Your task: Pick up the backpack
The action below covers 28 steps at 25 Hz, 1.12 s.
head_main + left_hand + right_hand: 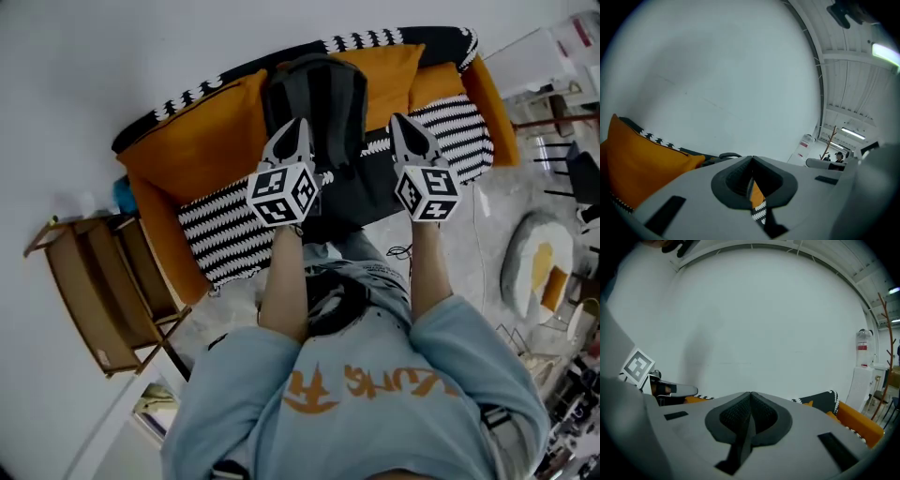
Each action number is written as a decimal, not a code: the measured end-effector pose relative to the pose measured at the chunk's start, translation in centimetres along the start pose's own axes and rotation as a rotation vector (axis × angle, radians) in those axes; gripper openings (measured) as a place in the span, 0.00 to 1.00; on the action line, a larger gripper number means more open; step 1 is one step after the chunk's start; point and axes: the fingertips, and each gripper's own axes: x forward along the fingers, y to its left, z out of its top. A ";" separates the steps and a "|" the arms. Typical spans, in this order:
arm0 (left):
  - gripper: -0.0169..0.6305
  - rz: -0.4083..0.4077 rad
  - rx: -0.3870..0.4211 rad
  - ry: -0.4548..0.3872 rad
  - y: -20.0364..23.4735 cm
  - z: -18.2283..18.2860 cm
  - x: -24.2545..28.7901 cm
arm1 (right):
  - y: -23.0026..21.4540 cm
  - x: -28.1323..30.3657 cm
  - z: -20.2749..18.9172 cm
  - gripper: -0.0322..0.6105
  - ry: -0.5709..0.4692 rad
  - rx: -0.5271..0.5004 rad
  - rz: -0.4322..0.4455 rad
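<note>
A dark grey and black backpack [323,98] stands upright on an orange sofa [202,141], leaning on the back cushions. My left gripper [300,124] hovers shut over the backpack's left side with nothing in it. My right gripper [397,120] is shut and empty just right of the backpack. In the left gripper view the jaws [752,158] meet above an orange cushion [642,154], and a dark loop [730,155] peeks over them. In the right gripper view the jaws [751,393] are pressed together and face the white wall.
A black-and-white striped blanket [230,230] covers the sofa seat. A wooden side shelf [103,291] stands left of the sofa. Chairs [572,169] and a round floor cushion [539,253] sit at the right. A water dispenser [863,362] stands beyond the sofa arm [858,420].
</note>
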 end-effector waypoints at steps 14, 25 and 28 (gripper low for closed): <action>0.06 0.098 -0.003 0.071 3.4 -2.1 3.1 | 0.8 6.9 -2.6 0.05 0.077 0.047 0.186; 0.06 0.171 -0.088 0.154 6.6 -5.1 7.1 | -1.2 11.3 -8.3 0.05 0.204 0.065 0.270; 0.06 0.188 -0.094 0.193 7.5 -6.5 8.3 | -1.7 13.0 -9.6 0.05 0.231 0.069 0.299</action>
